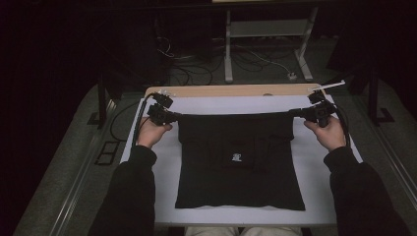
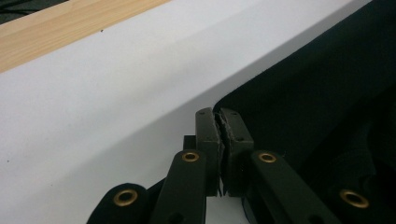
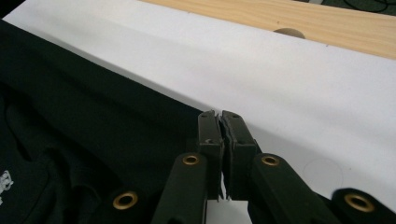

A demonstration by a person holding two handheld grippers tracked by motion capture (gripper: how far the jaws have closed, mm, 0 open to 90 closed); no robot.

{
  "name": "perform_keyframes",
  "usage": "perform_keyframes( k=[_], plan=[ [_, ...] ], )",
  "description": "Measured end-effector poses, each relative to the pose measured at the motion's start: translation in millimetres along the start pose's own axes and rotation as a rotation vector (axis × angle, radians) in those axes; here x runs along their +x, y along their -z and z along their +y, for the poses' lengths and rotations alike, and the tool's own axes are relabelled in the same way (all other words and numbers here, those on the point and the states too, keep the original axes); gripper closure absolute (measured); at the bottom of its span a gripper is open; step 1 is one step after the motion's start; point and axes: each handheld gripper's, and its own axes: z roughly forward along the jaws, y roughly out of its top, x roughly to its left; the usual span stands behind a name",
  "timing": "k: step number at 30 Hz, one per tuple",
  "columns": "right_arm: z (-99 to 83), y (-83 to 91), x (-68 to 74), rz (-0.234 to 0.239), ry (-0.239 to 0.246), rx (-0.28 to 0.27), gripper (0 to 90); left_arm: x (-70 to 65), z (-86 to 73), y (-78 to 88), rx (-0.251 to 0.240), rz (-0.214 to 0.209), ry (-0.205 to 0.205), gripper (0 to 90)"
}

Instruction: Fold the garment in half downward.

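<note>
- Dark sleeves (image 1: 129, 196) of the person come in from the bottom edge of the high view, one on each side of a black garment (image 1: 239, 162) spread on the white table cover (image 1: 314, 196).
- Left gripper (image 1: 173, 117) has its jaws pressed together on the garment's far left corner; its own view shows black cloth pinched between the pads (image 2: 219, 126).
- Right gripper (image 1: 294, 113) is likewise clamped on the far right corner, cloth caught in its closed jaws (image 3: 219, 126).
- Between them the far hem runs taut and straight.
- Small white print (image 1: 237, 158) sits near the garment's middle, too small to read.
- Bare wood strip (image 1: 231, 90) edges the table beyond the cover.
- Cables (image 1: 196, 66) and a metal frame (image 1: 265, 29) stand on the floor behind, apparently well clear.
</note>
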Motion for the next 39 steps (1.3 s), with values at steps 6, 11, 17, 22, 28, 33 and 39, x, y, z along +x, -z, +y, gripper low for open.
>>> perform_keyframes(
  k=[6,11,17,22,28,33,39],
  plan=[
    [0.9,-8.1,-4.0,0.000,-0.013,-0.011,85.7,3.6,-1.5,-7.3,-0.018,0.012,0.012,86.0],
    [-0.7,-15.5,-8.1,0.012,-0.016,-0.024,85.7,5.5,-1.2,-14.2,-0.029,0.014,0.011,86.0],
    [-2.0,-22.6,-14.3,0.025,-0.027,-0.025,85.6,12.4,-3.0,-23.1,-0.035,-0.003,0.039,86.0],
    [-3.1,-28.6,-18.7,0.048,-0.060,-0.026,85.5,16.9,-5.1,-29.4,-0.041,-0.038,0.051,85.9],
    [-5.0,-38.8,-23.7,0.062,-0.086,-0.017,85.2,22.6,-8.4,-39.2,-0.033,-0.053,0.080,85.8],
    [-7.5,-47.5,-27.9,0.067,-0.113,0.004,85.0,25.1,-11.4,-48.1,-0.026,-0.056,0.091,85.6],
    [-10.7,-54.9,-31.9,0.070,-0.146,0.030,85.0,27.7,-14.6,-55.1,-0.010,-0.064,0.109,85.4]
  ],
)
